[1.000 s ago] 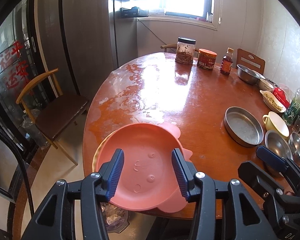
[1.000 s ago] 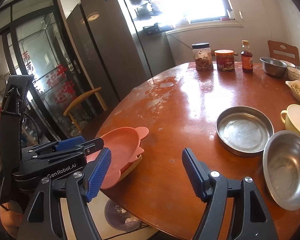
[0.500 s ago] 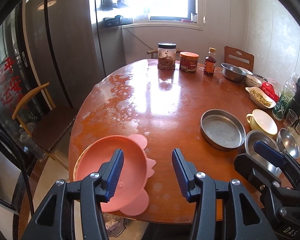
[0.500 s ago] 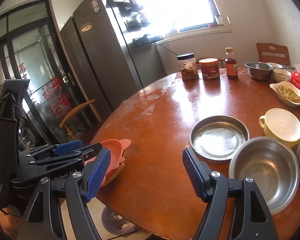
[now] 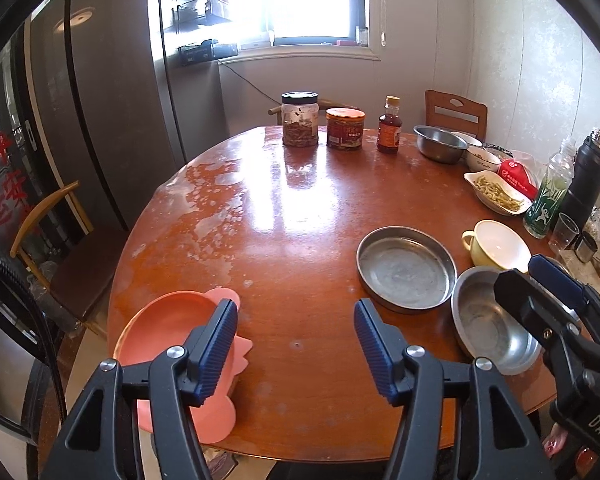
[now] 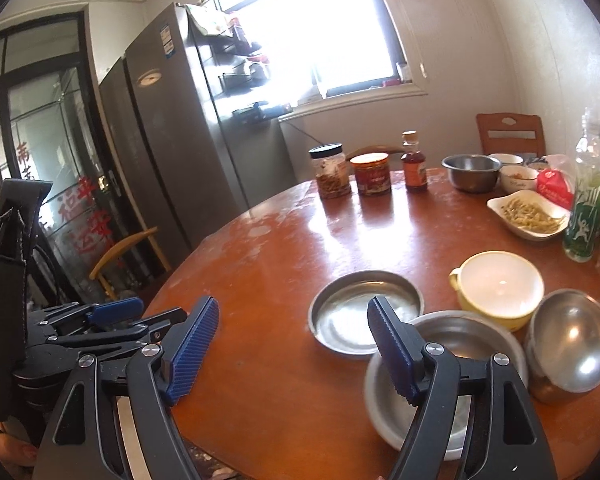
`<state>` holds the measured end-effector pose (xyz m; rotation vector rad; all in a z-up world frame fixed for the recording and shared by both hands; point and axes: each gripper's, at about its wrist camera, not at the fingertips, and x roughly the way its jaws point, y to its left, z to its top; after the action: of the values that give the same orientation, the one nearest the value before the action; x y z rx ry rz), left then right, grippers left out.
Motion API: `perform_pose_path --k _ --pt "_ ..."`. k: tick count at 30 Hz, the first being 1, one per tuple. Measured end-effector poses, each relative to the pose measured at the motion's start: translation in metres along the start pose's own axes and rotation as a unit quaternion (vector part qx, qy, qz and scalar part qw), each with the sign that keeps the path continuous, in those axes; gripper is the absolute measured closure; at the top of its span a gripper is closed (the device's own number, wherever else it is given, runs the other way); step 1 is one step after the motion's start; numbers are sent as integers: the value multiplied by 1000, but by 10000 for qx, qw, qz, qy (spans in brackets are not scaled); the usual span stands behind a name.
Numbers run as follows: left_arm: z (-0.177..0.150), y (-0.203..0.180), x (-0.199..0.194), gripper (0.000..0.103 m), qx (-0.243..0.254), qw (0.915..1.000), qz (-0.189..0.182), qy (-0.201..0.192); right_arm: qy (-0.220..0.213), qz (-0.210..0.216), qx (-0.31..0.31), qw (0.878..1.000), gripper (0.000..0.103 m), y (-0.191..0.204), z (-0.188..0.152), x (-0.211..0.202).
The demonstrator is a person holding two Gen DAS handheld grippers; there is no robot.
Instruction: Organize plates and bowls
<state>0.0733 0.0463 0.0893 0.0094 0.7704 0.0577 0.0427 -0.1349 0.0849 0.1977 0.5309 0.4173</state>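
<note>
**Both grippers open above the near edge of the round table**

At the near edge of the round wooden table (image 5: 300, 216), the left gripper (image 5: 296, 340) hangs above bare wood with its blue ribbed fingers (image 5: 216, 344) spread wide and nothing between them. A pink plate (image 5: 168, 328) lies at the table's near left rim, partly overhanging the edge and partly hidden behind the left finger; a paler plate appears to lie beneath it, though this is hard to tell.

Right of the table's centre sits a shallow metal pan (image 5: 406, 270). Just beside it, toward the near right edge, is a steel bowl (image 6: 448, 372), with a yellow cup (image 6: 500, 286) behind it and a second, tilted steel bowl (image 6: 572, 340) further right. The right gripper (image 6: 292, 352) is likewise spread apart and holds nothing; its right finger (image 6: 392, 356) stands over the rim of the nearer steel bowl.

Along the table's far edge stand a dark-lidded jar (image 5: 300, 119), a red-labelled jar (image 5: 345, 128), a small sauce bottle (image 5: 389, 130) and a deeper steel bowl (image 5: 440, 144).
</note>
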Motion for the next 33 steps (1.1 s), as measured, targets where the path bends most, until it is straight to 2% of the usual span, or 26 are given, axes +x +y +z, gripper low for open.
perform_pose_path --k 9,18,21,27,29,30,33 --pt "7 -12 13 42 -10 9998 -194 23 122 -188 161 9996 25 -30 10 7" --pt "14 -27 45 42 51 9990 -402 166 287 -430 180 9985 25 -60 32 24" --pt "16 -32 61 42 43 9984 -477 290 559 -205 398 9974 25 -71 37 40" --pt "16 -39 88 42 38 9976 -502 479 1160 -309 97 9927 24 -79 36 87" --pt "15 -41 96 42 36 9974 -475 534 1426 -364 128 9890 27 -83 32 104" --pt "15 -42 99 42 35 9971 -508 567 1527 -419 67 9874 33 -85 31 110" --pt "15 -42 109 42 -28 9959 -610 661 1680 -527 -249 9841 34 -83 27 124"
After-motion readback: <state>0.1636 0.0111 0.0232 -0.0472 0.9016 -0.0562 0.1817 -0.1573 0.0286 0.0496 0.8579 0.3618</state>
